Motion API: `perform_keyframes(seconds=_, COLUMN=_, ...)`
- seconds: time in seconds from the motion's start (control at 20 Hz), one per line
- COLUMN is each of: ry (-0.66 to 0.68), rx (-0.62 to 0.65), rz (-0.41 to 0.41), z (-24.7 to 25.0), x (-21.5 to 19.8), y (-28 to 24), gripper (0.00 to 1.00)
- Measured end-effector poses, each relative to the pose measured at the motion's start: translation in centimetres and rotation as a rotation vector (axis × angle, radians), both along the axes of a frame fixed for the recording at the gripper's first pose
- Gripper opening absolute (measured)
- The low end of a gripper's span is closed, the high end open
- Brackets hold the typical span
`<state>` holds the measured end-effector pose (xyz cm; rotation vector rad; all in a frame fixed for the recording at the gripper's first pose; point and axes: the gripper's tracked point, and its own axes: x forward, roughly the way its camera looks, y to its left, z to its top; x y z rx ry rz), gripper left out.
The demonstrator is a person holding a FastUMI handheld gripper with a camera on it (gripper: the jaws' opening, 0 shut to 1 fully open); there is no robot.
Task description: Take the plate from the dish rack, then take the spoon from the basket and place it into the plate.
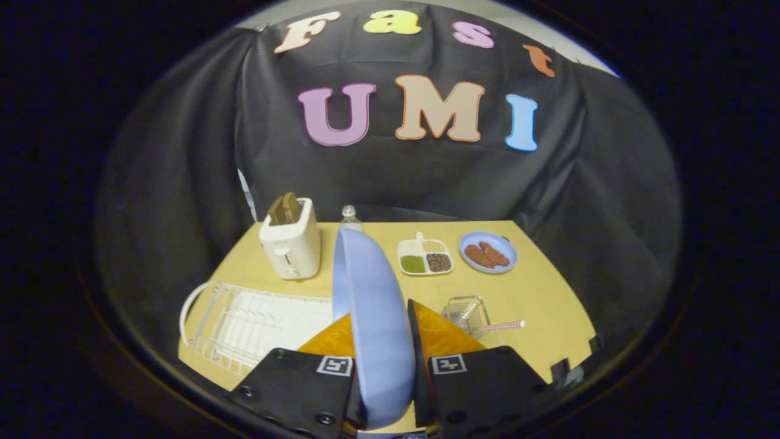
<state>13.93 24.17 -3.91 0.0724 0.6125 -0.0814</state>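
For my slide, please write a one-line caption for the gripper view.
Gripper shut on the blue plate, held on edge above the table, dish rack beside it.

Ahead: plate point(372, 317), standing on edge between the fingers point(420, 341), is blocking the middle.
Left: rack point(256, 323), toaster point(291, 241) are crowding.
Right: basket point(466, 314) is sitting near.

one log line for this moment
phase: plate lifted | gripper: shut on plate, held on edge | rack: below left | spoon: in basket
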Motion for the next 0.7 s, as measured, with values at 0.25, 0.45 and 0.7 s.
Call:
perform_keyframes(seconds=0.25, ry=-0.053, rx=0.239, rz=0.052, z=2.0, x=-4.1, y=-1.9, gripper=0.32)
perform_keyframes(seconds=0.45, ry=-0.075, rx=0.258, rz=0.041, z=1.6, x=-7.3, y=-5.3, gripper=0.32)
perform_keyframes(seconds=0.7, ry=-0.08, rx=0.333, rz=0.043, z=0.1, x=-9.8, y=-8.6, gripper=0.32)
